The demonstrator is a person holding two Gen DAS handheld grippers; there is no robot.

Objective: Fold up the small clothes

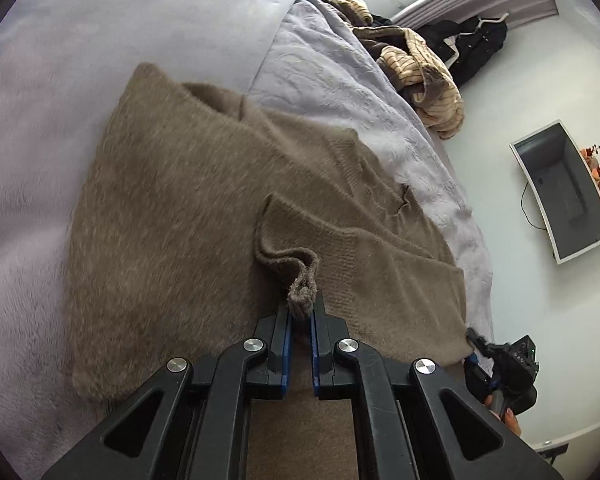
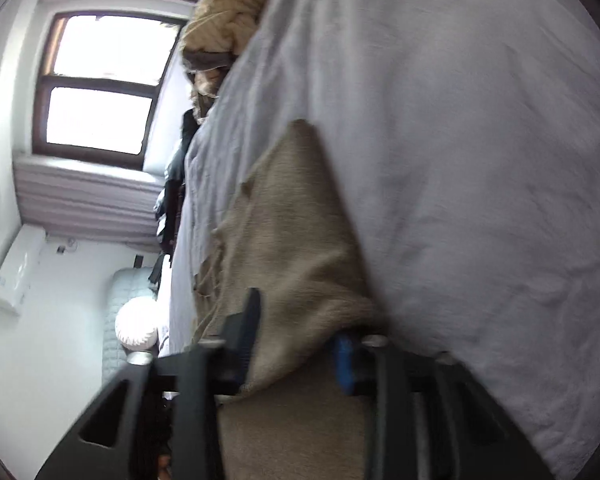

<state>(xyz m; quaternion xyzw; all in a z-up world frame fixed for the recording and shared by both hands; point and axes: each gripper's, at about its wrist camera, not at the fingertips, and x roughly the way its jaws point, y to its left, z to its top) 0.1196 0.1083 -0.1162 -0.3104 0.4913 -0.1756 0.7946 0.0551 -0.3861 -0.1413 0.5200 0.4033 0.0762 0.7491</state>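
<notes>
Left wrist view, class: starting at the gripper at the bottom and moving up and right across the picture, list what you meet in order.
left gripper → brown sweater → lavender bedspread → striped tan garment → black jacket

plain brown sweater (image 1: 204, 208), lavender bedspread (image 1: 332, 80), blue-padded fingers (image 1: 286, 344).

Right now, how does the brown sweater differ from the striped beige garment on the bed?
The brown sweater lies spread flat, plain in colour; the striped beige garment is bunched in a heap, with dark stripes. The left gripper pinches a fold of the sweater; nothing touches the striped garment. Both rest on the pale bedding.
</notes>
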